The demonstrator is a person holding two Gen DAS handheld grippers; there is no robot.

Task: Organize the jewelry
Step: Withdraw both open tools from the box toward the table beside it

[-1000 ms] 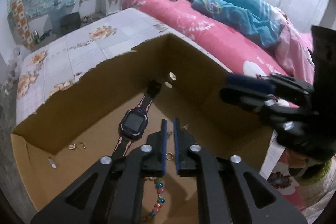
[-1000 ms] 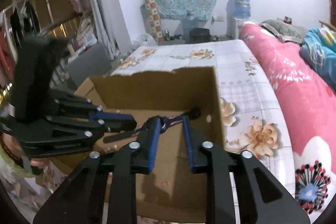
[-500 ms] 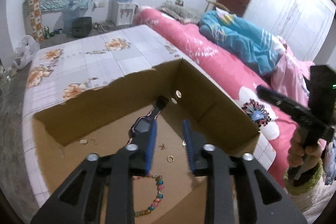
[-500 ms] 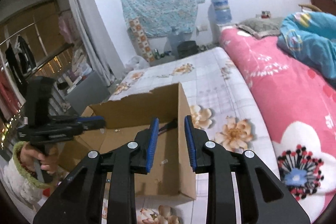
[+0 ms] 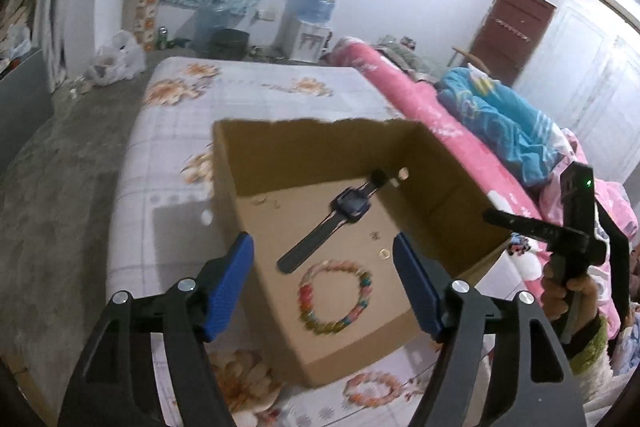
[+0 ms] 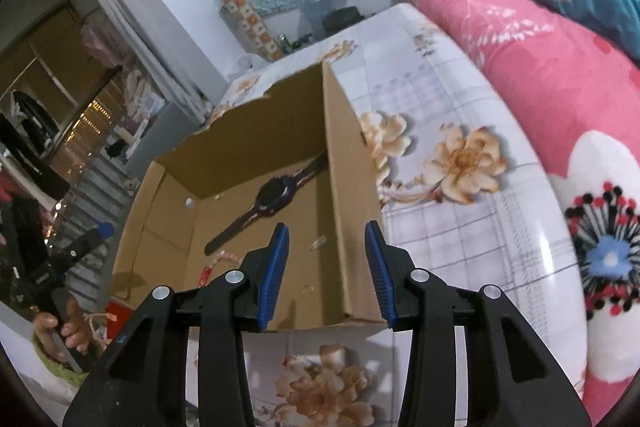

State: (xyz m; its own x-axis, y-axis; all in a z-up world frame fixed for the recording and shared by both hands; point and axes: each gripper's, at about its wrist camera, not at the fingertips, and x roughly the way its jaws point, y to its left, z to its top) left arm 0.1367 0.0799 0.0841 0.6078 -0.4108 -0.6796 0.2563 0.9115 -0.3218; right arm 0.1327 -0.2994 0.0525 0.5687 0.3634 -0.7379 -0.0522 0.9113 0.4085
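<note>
A: We hold the left gripper (image 5: pixel 322 283) tilted down over the near edge of the cardboard box (image 5: pixel 440 163); its jaws are opening and stand spread wide, with nothing pinched between them.

B: And the right gripper (image 6: pixel 326 267)?

A: Angled down too, its jaws opening, partly spread, straddling the box's right wall without touching it. Our right hand (image 5: pixel 568 291) grips its handle at 3 o'clock in the left wrist view.

B: Where is the jewelry?

A: In the box: the watch (image 5: pixel 348 205) lies slantwise near the middle, the bead bracelet (image 5: pixel 334 297) at its 6 o'clock, a small ring (image 5: pixel 384 254) at its 4 o'clock. A second bracelet (image 5: pixel 370 389) lies on the floral sheet (image 5: pixel 256 91) outside, at the box's 6 o'clock.

B: What differs from a second ago?

A: The left jaws were nearly pressed together low inside the box; now we have pulled back and up, so the whole box shows. The right gripper has rolled and widened.
</note>
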